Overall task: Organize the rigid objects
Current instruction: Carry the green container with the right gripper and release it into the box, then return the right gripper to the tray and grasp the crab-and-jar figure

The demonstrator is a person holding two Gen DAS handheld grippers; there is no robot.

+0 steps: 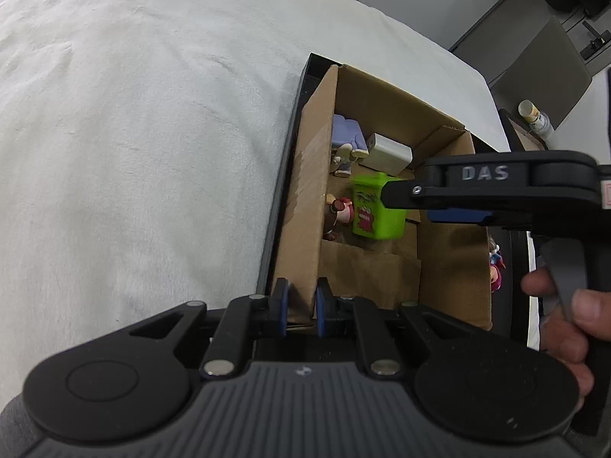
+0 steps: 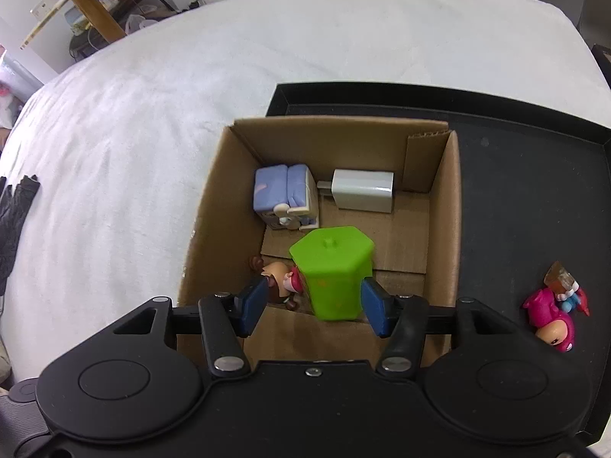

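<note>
Sitting inside the cardboard box [image 2: 445, 206], near its close wall, the green hexagonal container [image 2: 332, 271] is seen between the blue pads of the right gripper [image 2: 313, 307] — the right pad looks to be at its side, the left pad stands clear with a gap, so the jaws are judged part-open and not clamping it. The left gripper [image 1: 301, 305] is seen pinched tight on the box's near-left wall, steadying it. The box rests in a black tray [image 2: 534, 198] on a white cloth [image 2: 133, 133]. Also in the box: a lilac-and-white toy [image 2: 284, 194] at far left, a white charger block [image 2: 362, 191] just right of it, and a small brown-haired figurine [image 2: 280, 276] touching the container's left side. A pink figurine [image 2: 553, 316] lies out on the tray, well to the right. The container is judged light, stiff moulded plastic, smooth and a bit slippery, not fragile; two opposite flat faces, low on the body, would be the hold. The pink figurine is judged light and hard but knobbly — best taken across its body, not by its small protruding parts.
</note>
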